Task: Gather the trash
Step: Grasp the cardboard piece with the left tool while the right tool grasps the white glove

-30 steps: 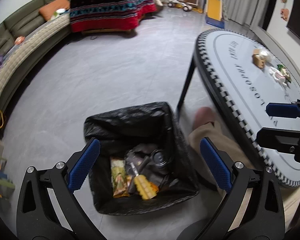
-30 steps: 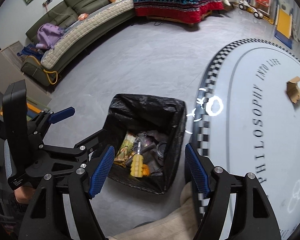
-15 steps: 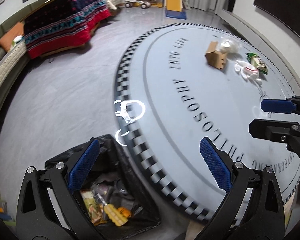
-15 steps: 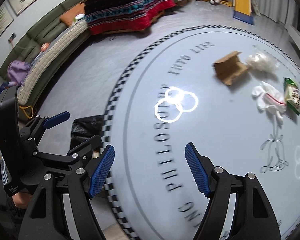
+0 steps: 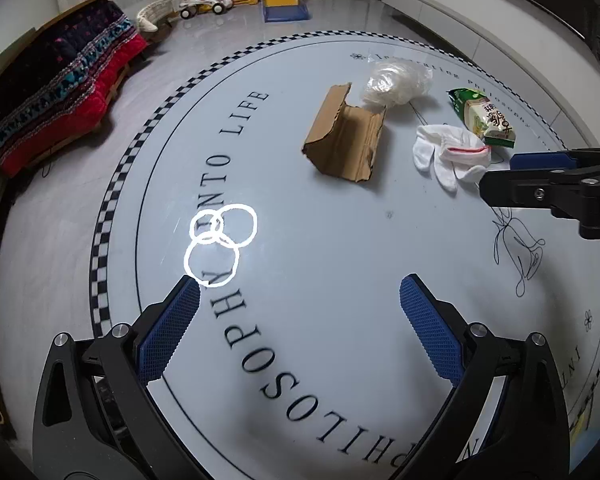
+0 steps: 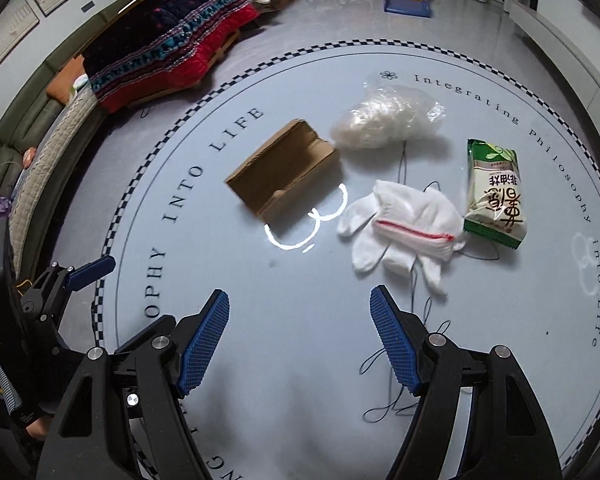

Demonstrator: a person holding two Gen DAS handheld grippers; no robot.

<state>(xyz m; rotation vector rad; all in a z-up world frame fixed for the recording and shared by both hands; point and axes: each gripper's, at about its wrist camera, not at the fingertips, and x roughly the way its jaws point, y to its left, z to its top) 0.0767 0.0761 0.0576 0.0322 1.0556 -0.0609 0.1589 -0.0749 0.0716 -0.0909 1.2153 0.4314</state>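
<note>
Both grippers hung over the round table (image 5: 340,248) with fingers spread apart, empty: the left gripper (image 5: 300,300) and the right gripper (image 6: 300,312). The trash lay beyond them: cardboard piece (image 6: 284,172), plastic bag (image 6: 384,122), white glove (image 6: 404,224) and green snack packet (image 6: 494,196).

Counter (image 6: 300,280): glossy, smooth, mirrors the lamps. Box (image 6: 284,172): matt brown corrugated cardboard. Glove (image 6: 404,228): white knit cloth. Snack pack (image 6: 494,196): shiny printed film. Clear bag (image 6: 384,122): crinkled, probably thin plastic. Fingers (image 6: 204,344): matt black plastic, textured blue pads.
</note>
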